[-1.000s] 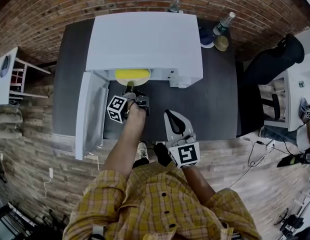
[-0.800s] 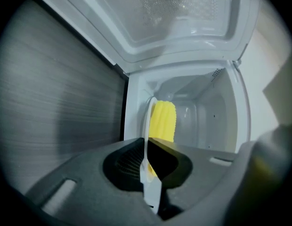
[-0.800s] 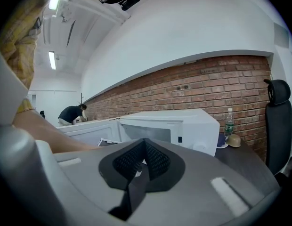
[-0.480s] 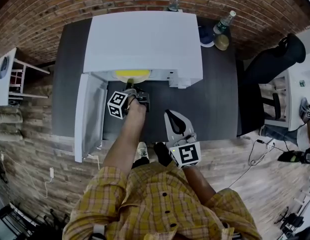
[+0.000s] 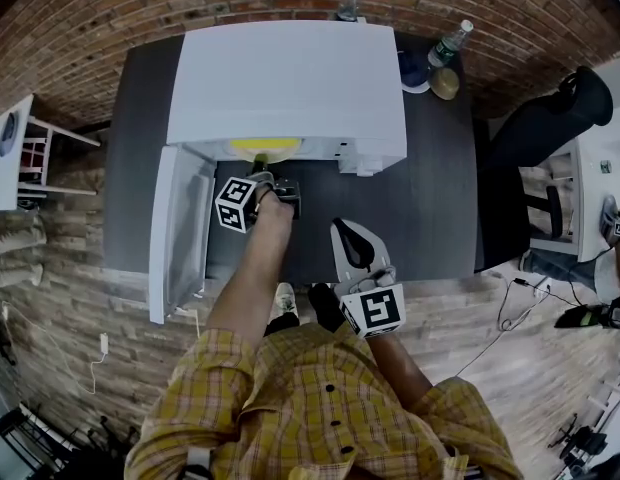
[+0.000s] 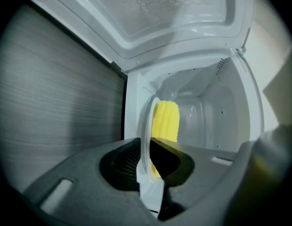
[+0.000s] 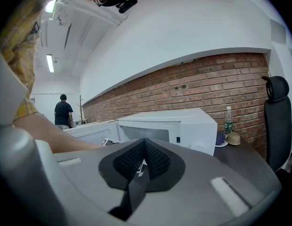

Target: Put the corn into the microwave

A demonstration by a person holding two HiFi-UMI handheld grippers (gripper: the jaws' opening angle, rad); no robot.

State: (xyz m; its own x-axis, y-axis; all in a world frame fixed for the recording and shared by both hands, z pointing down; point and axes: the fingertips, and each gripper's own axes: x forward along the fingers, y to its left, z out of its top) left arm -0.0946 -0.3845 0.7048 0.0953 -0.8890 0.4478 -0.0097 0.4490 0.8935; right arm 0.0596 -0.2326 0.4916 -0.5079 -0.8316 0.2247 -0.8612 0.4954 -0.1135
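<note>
The corn (image 6: 166, 120) is a bright yellow, ribbed cob on a clear plate (image 6: 146, 126) inside the open white microwave (image 5: 290, 78), upper centre of the head view. From above only a yellow sliver shows, and the jaws hide the cob's lower end. The left gripper (image 6: 149, 167) reaches into the opening, forearm outstretched. Its jaws have just been opening and stand narrowly parted around the plate's rim. The right gripper (image 5: 350, 238) rests closed and empty above the bench (image 5: 440, 188).

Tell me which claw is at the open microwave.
The left claw: its jaws have just been opening around the rim of the plate, corn inside the microwave. The right claw hangs back, shut and empty.
</note>
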